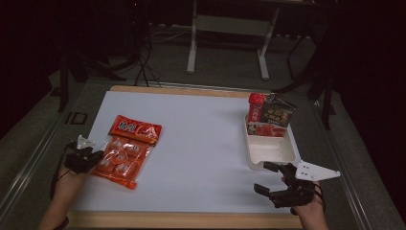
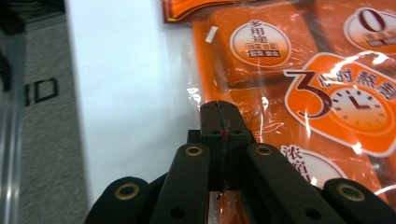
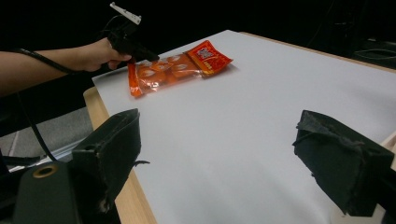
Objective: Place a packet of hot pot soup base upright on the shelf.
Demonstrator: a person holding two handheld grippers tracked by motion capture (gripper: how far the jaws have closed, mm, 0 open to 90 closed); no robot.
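My left gripper (image 1: 91,158) is at the near left of the table (image 1: 201,143), fingers clenched on the left edge of the orange snack packet (image 1: 125,151). The packet lies flat on the white surface, well apart from the white tray (image 1: 270,151) at the right side. Two packs already stand at the tray's far end: a red one (image 1: 256,108) and a dark one (image 1: 277,111) leaning beside it. The near part of the tray is bare.

Judgement on progress: the work looks like gathering packets into the tray. Two are in, the orange one is gripped but not yet lifted, and the carry across the table and the drop into the tray are left.

My right gripper (image 1: 275,179) rests near the front edge, just beside the tray's near corner, fingers released and nothing between them.

Views compared:
- Left gripper view: the two fingers (image 2: 210,123) are pressed together with a sliver of clear film pinched at the seam. The grip is on the packet's (image 2: 299,93) sealed margin, not on its contents. The high view is too dark and small to show this.
- Right gripper view: the open fingers (image 3: 109,140) frame bare table, and far off the other hand (image 3: 95,53) holds its gripper down on the packet's (image 3: 177,67) end.
- High view: it alone gives the tray, its two packs, and the whole gap to cross.
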